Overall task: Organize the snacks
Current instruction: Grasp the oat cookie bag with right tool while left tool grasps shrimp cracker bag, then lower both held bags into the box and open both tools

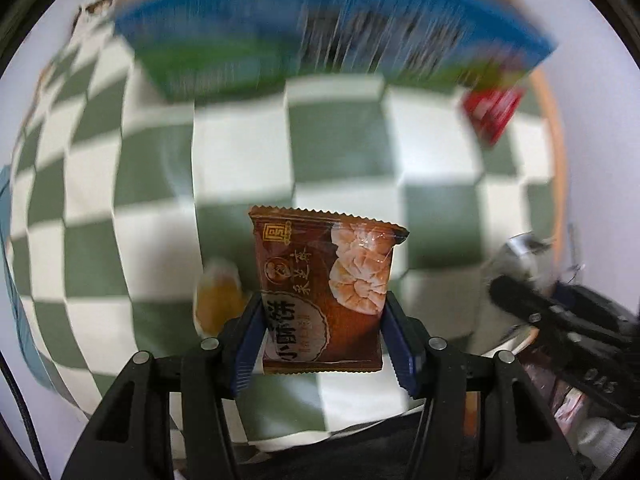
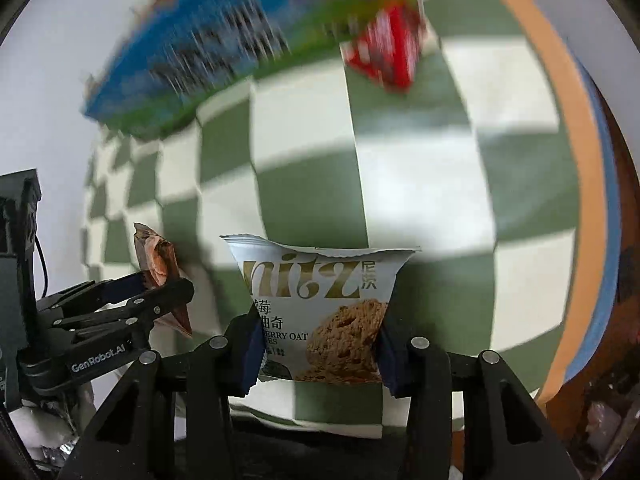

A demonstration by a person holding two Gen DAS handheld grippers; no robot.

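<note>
Below, a green-and-white checkered cloth (image 1: 340,152) covers the orange-edged table (image 2: 576,128).

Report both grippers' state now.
Left gripper: shut on brown pastry snack packet.
Right gripper: shut on silver oat cookie packet.
</note>
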